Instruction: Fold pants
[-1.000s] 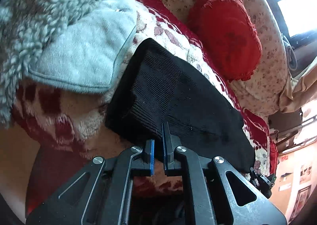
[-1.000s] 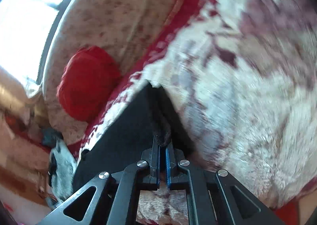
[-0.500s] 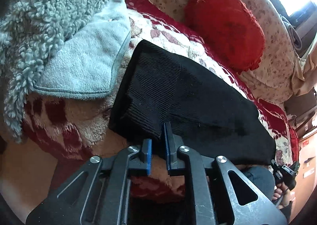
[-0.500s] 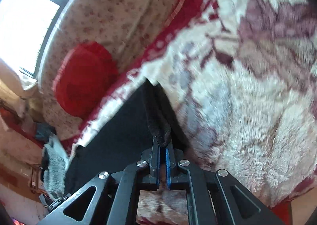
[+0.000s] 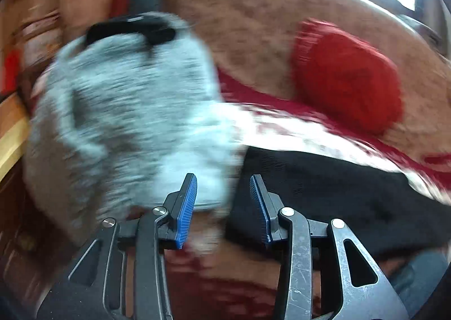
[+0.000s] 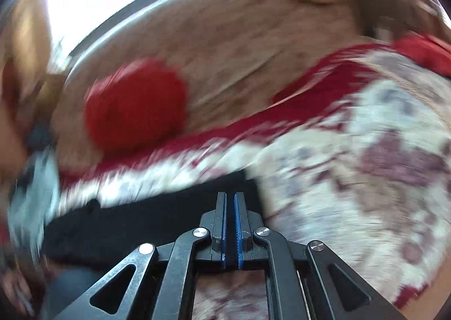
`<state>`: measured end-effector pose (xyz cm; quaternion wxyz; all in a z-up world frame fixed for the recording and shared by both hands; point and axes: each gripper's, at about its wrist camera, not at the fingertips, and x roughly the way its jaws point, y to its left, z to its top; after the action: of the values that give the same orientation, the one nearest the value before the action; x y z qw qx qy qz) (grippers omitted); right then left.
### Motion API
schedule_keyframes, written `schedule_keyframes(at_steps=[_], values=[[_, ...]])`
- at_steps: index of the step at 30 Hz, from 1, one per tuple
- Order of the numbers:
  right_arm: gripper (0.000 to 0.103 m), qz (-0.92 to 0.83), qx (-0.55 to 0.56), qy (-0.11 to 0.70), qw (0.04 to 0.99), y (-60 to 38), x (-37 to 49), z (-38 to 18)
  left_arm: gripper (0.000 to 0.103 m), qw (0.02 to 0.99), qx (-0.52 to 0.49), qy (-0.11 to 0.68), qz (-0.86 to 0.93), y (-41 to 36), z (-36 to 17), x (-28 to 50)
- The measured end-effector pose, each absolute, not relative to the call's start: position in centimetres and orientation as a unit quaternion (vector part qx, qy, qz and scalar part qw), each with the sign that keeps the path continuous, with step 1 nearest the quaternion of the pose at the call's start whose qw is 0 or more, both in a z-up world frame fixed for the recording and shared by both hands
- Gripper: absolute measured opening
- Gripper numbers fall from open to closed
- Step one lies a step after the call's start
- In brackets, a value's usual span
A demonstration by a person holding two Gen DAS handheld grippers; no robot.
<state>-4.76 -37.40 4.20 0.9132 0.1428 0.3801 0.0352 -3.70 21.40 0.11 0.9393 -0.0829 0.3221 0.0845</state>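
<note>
Pants (image 5: pixel 324 190) beyond parted left claw (image 5: pixel 222 204)

Landmark: red round cushion (image 5: pixel 346 80), leaning on beige floral sofa back (image 5: pixel 253 38) behind it. Red/white patterned fleece blanket (image 6: pixel 366 179) spreads below and in front of cushion. Grey fluffy garment (image 5: pixel 126 111) well left of cushion, blurred. Bright window above cushion.

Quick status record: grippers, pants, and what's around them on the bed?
left gripper: open, jaws have just been opening, nothing between them
right gripper: shut, nothing visibly held
black pants: folded, lying on the patterned blanket
grey fleece: left of the pants
red cushion: behind the pants
image quality: both views motion-blurred
</note>
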Motion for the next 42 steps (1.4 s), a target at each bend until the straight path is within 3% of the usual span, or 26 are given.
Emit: schedule_keyframes(at_steps=[4,6,10,13,16,20,24,27,33,36,38,40,42], values=[[0.004,-0.004,0.127,0.465,0.876,-37.3,-2.9,0.5,0.038,0.918,-0.044,0.393,0.011,18.4,-4.6,-0.9],[0.004,-0.005,0.168,0.455,0.874,-38.3,-3.1,0.5,0.040,0.927,-0.040,0.373,0.013,18.4,-5.1,-1.3],[0.004,-0.010,0.127,0.392,0.911,-36.2,-3.3,4.3,0.039,0.930,-0.040,0.365,0.024,18.9,-2.7,-0.9],[0.005,0.131,0.083,0.336,0.929,-30.4,-1.7,7.0,0.039,0.940,-0.044,0.338,0.026,18.7,-0.5,0.6],[0.005,0.289,0.053,0.337,0.894,-23.6,0.9,7.4,0.039,0.940,-0.038,0.337,0.028,17.1,0.5,3.7],[0.005,0.394,0.005,0.355,0.848,-16.4,4.5,7.1,0.040,0.910,-0.049,0.410,0.031,16.6,-3.1,6.6],[0.004,0.340,-0.083,0.449,0.822,-12.8,8.6,2.0,0.041,0.916,-0.057,0.397,0.029,16.9,-3.6,6.2],[0.003,0.342,-0.031,0.443,0.828,-13.5,9.4,0.9,0.041,0.913,-0.065,0.402,0.023,17.3,-3.2,6.1],[0.004,0.401,-0.038,0.373,0.836,-15.9,5.1,5.4,0.040,0.936,-0.068,0.343,-0.046,14.9,1.0,1.8],[0.005,0.468,-0.029,0.400,0.787,-16.8,3.5,5.1,0.041,0.933,-0.046,0.342,-0.107,12.1,0.8,0.0],[0.007,0.473,-0.069,0.455,0.752,-16.4,3.0,2.5,0.041,0.919,-0.026,0.381,-0.102,10.9,-1.4,0.5],[0.006,0.474,-0.023,0.463,0.749,-17.4,3.5,1.0,0.041,0.896,-0.040,0.434,-0.083,10.8,-4.1,1.5],[0.006,0.461,-0.006,0.465,0.756,-18.3,3.4,1.5,0.043,0.904,-0.041,0.416,-0.084,10.8,-3.7,1.2]])
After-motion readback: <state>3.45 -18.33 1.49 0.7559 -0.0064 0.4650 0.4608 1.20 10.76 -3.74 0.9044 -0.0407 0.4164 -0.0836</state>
